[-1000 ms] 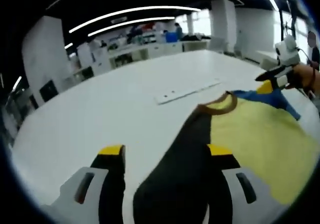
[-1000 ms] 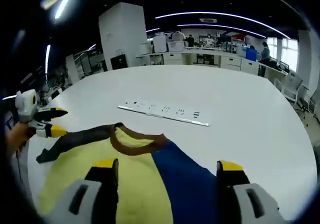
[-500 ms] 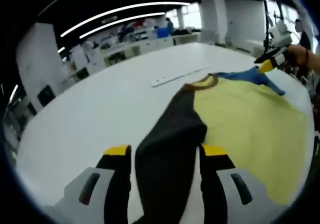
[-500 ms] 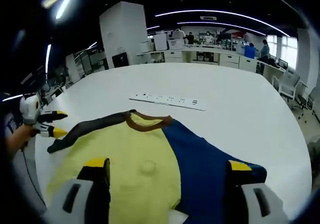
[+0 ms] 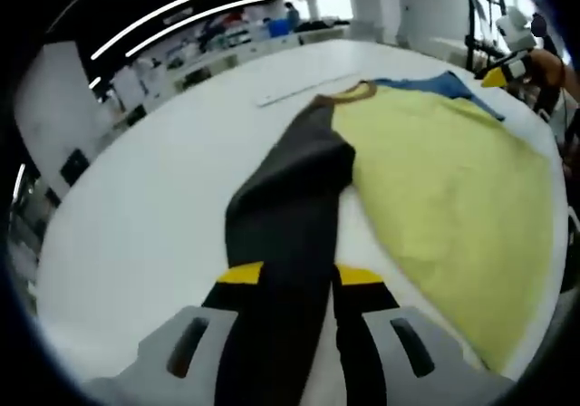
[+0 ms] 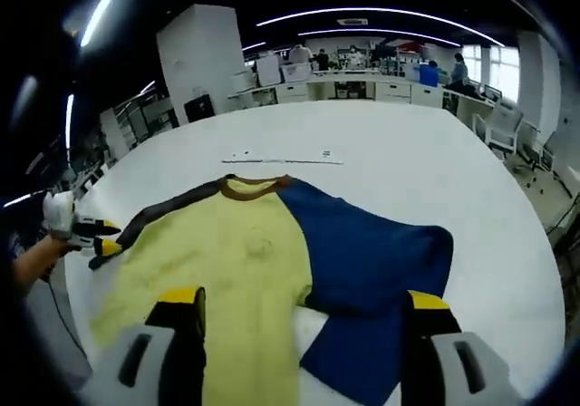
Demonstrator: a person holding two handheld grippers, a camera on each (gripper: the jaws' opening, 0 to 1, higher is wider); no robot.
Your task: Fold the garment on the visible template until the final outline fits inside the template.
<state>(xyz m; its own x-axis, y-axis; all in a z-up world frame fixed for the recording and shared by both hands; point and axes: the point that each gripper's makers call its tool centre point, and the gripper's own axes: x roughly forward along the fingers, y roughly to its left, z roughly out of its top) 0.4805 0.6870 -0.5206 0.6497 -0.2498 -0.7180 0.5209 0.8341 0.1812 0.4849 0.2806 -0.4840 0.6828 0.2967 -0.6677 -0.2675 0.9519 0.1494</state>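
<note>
White table carried all items; open-plan lab behind, benches and ceiling light strips along far wall. We counted one garment, yellow, blue and black panels, brown collar, spread flat at table middle; one pale strip beyond collar, markings unreadable. Left gripper pinched black sleeve between jaws, also seen at. Right gripper jaws stood wide apart over hem. No readable writing noted.

white table, garment spread flat, pale strip
</note>
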